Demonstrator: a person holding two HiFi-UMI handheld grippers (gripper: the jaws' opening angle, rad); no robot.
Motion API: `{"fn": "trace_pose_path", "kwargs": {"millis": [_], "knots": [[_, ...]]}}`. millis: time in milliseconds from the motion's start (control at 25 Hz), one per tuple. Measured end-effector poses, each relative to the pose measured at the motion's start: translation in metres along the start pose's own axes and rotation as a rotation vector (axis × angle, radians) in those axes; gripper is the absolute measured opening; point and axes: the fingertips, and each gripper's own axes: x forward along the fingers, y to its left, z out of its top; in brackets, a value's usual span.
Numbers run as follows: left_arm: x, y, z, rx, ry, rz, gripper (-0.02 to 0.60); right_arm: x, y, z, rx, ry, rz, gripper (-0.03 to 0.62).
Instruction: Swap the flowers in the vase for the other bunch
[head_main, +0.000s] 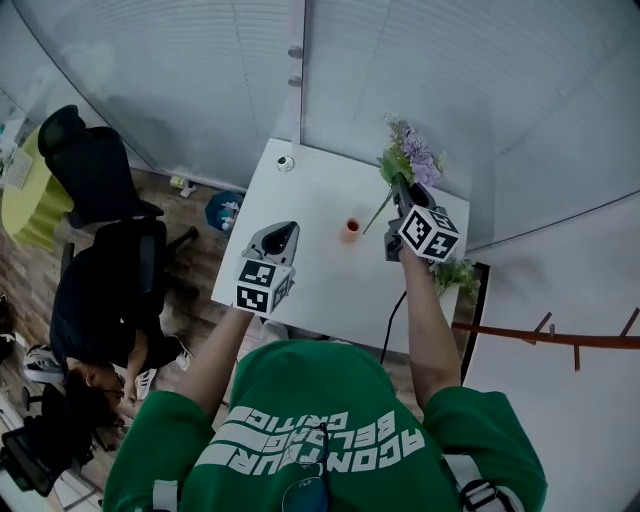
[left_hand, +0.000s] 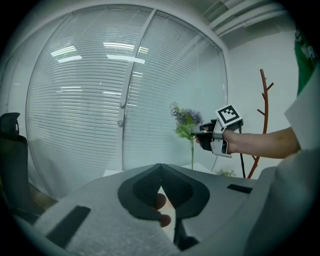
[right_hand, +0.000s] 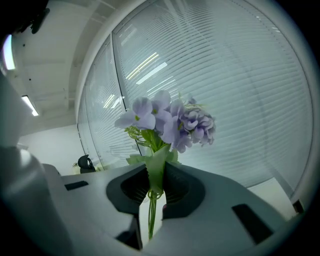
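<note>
Purple flowers (right_hand: 170, 122) tight in right tool (right_hand: 156, 175), high over white table (head_main: 320, 290); left tool (left_hand: 160, 167) closed, empty, near left edge.

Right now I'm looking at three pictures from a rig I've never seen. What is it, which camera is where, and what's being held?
There is no robot here. A person in a green shirt holds a hand-operated gripper in each hand. The head view comes from a camera on the person's head and looks down. Each gripper view comes from a camera on that gripper and looks along its jaws.

The right gripper is shut on the stems of a purple flower bunch. The left gripper is shut with nothing in it.

On the white table stand a small orange vase and a small round object. A second green bunch sits by the table's right edge.
</note>
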Motion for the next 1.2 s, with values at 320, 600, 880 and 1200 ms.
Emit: {"fn": "trace_pose_path", "kwargs": {"millis": [320,600,880,1200], "knots": [[-0.015,0.021,-0.009,-0.038,0.002,0.081,0.008,0.035,0.018,-0.013,-0.063,-0.003,0.055,0.048],[-0.026,0.023,-0.025,-0.084,0.015,0.147,0.008,0.051,0.015,-0.065,-0.110,0.079,0.079,0.049],[-0.033,0.011,-0.041,-0.119,0.024,0.175,0.008,0.048,0.015,-0.118,-0.135,0.207,0.108,0.049],[-0.031,0.001,-0.046,-0.124,0.032,0.192,0.008,0.046,0.012,-0.158,-0.168,0.313,0.132,0.049]]}}
